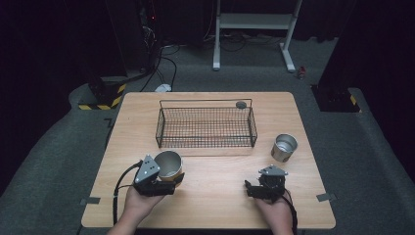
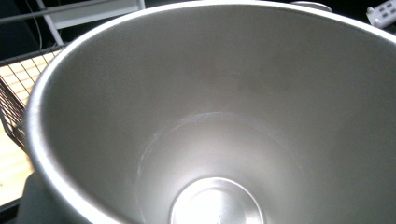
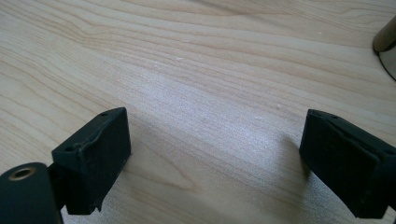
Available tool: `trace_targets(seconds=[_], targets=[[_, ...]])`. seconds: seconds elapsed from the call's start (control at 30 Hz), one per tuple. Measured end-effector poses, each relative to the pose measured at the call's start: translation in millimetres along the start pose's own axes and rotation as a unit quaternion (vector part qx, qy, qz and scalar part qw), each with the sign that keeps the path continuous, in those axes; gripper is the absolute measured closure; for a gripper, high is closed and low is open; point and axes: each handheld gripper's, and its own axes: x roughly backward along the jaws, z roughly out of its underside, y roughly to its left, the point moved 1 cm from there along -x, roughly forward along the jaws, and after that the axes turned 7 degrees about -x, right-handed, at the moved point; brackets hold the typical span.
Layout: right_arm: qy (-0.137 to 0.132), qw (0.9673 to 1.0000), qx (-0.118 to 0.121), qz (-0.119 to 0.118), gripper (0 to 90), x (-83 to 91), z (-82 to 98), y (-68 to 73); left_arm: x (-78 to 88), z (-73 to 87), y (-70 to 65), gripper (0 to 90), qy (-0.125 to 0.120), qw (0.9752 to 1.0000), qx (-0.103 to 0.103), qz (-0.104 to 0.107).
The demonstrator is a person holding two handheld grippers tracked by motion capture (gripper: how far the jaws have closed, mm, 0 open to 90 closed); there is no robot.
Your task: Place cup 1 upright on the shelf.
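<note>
Steel fills the left gripper view: the inside of a metal cup [image 2: 219, 140], seen down to its shiny base, sits right against the left tongs [image 1: 172, 182] at the lower left of the high view. Their jaws are hidden behind the cup's wall, so I cannot tell how firmly they close on it, though the cup appears tilted and held at its side, low over the desk [image 1: 215, 205]. My worry is that a smooth, tapered wall gripped at one point could pivot or slide out, and the cup would drop and roll on the wood. At the lower right of the high view the right tongs [image 1: 259, 188] rest low over bare wood with jaws spread wide and nothing between them; the right gripper view shows only grain there. Farther up on the right stands a second metal cup [image 1: 284, 147], upright and well apart from both hands. Beyond, mid-frame, the wire basket [image 1: 205, 143] looks empty; a careless swing could clip its rim.
</note>
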Motion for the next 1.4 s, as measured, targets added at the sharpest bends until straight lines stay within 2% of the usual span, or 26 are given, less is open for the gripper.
trace_targets(seconds=[0.3, 0.53, 0.93, 1.27, 1.4], targets=[[0.0, 1.0, 0.003, -0.003, 8.9, 0.1, 0.0, 0.1, -14.5, -25.8, 9.8, 17.1, -0.003, 0.9999, 0.005, -0.015], [-0.001, 1.0, 0.004, -0.005, 8.9, -0.2, 0.1, 0.5, -24.8, -43.2, 16.5, 17.1, -0.012, 0.9997, 0.015, -0.016], [-0.001, 1.0, 0.005, -0.005, 8.9, -0.1, 0.1, 0.3, -37.4, -55.5, 26.8, 17.1, -0.016, 0.9993, 0.023, -0.024], [-0.001, 1.0, 0.006, -0.005, 8.8, -0.1, 0.1, 0.2, -50.4, -67.0, 39.4, 17.1, -0.004, 0.9992, 0.024, -0.032], [-0.001, 1.0, 0.007, -0.005, 8.9, -0.2, 0.1, 0.0, -55.7, -72.5, 43.1, 17.1, -0.008, 0.999, 0.029, -0.033]])
